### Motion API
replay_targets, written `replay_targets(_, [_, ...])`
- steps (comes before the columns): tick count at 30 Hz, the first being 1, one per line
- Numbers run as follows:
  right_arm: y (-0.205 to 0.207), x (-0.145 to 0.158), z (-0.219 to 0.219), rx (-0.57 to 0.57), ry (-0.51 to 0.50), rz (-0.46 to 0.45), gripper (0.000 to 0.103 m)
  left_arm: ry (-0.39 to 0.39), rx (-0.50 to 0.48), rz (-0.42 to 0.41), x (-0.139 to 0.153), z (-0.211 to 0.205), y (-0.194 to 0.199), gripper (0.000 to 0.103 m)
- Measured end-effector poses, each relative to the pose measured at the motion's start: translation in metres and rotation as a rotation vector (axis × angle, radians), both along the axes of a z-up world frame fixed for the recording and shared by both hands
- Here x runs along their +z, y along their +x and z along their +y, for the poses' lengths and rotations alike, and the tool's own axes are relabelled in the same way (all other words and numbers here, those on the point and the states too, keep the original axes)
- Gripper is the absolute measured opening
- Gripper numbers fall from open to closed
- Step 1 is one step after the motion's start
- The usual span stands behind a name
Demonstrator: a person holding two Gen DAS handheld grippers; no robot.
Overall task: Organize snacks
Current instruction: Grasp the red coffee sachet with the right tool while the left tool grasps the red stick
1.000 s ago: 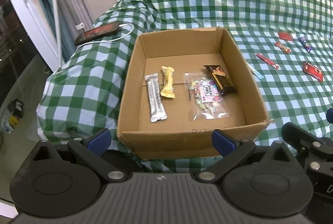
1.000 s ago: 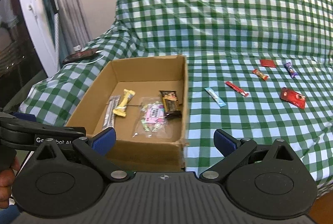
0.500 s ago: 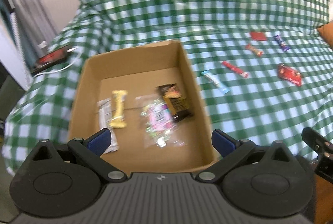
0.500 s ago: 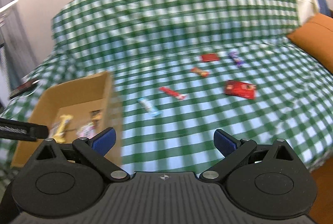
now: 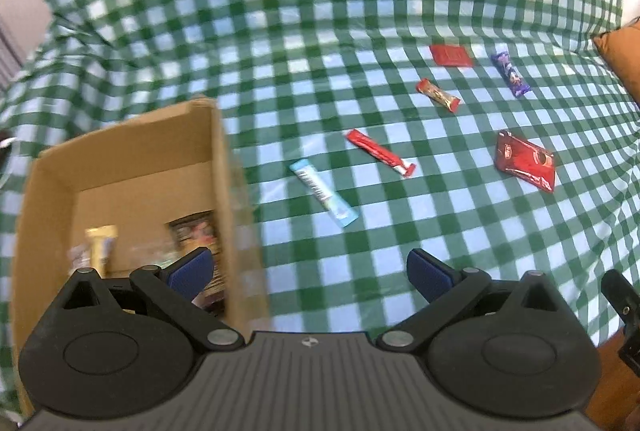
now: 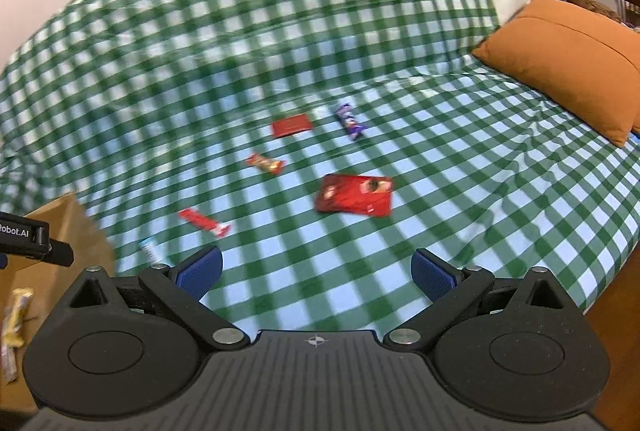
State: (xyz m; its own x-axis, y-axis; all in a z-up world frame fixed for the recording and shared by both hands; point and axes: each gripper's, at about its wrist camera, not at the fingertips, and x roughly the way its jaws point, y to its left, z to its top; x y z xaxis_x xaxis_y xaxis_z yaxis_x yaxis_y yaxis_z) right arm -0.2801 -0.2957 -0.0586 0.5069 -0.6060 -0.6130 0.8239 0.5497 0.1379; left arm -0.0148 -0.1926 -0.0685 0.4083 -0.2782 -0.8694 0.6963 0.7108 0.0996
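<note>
A cardboard box (image 5: 218, 167) stands at the left on a green checked cloth and holds several snacks, among them a yellow bar (image 5: 100, 243) and a dark packet (image 5: 196, 231). On the cloth to its right lie a light blue stick (image 5: 322, 193), a red stick (image 5: 380, 153), a small red-gold bar (image 5: 438, 95), a red square packet (image 5: 450, 55), a purple bar (image 5: 510, 74) and a large red packet (image 5: 525, 161). My left gripper (image 5: 308, 269) is open and empty by the box's right wall. My right gripper (image 6: 316, 269) is open and empty, short of the large red packet (image 6: 354, 194).
An orange pillow (image 6: 568, 59) lies at the right end of the bed. The cloth's front edge drops off at the lower right (image 6: 616, 259). The left gripper's body (image 6: 28, 239) juts into the right wrist view over the box (image 6: 76, 231).
Both grippers have swung right, away from the box and toward the loose snacks on the cloth. Both stay open and empty. No snack has moved.
</note>
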Motion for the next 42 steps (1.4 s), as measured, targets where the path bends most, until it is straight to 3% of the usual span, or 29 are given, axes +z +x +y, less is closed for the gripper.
replay_targets(4, [0.013,-0.021,-0.042,-0.02,0.009,0.018,0.102,0.028,-0.016,0.069,-0.032,-0.05,0.026,0.103])
replay_targets(12, [0.059,-0.079,-0.138,-0.017,0.026,0.096,0.103,0.078,0.083,0.19,-0.097,-0.12,0.093,0.103])
replay_targets(21, [0.109,-0.142,-0.2,0.275,-0.108,0.331,0.103,0.074,0.101,0.267,-0.139,-0.169,0.132,0.103])
replay_targets(25, [0.117,-0.157,-0.227,0.299,-0.085,0.296,0.103,0.105,0.109,0.299,-0.163,-0.186,0.133,0.103])
replay_targets(30, [0.132,-0.166,-0.258,0.297,-0.035,0.224,0.103,0.139,0.104,0.274,-0.175,-0.194,0.134,0.103])
replay_targets(36, [0.117,-0.173,-0.246,0.283,-0.089,0.187,0.103,0.14,0.125,0.272,-0.174,-0.201,0.14,0.103])
replay_targets(38, [0.114,-0.176,-0.243,0.289,-0.109,0.186,0.099,0.119,0.147,0.234,-0.167,-0.202,0.137,0.085])
replay_targets(39, [0.115,-0.172,-0.241,0.286,-0.101,0.181,0.091,0.102,0.144,0.211,-0.162,-0.203,0.131,0.052])
replay_targets(40, [0.116,-0.168,-0.237,0.292,-0.11,0.171,0.064,0.096,0.124,0.194,-0.155,-0.204,0.126,0.011])
replay_targets(42, [0.122,-0.162,-0.226,0.285,-0.137,0.221,0.056,0.089,0.09,0.213,-0.147,-0.205,0.122,0.012])
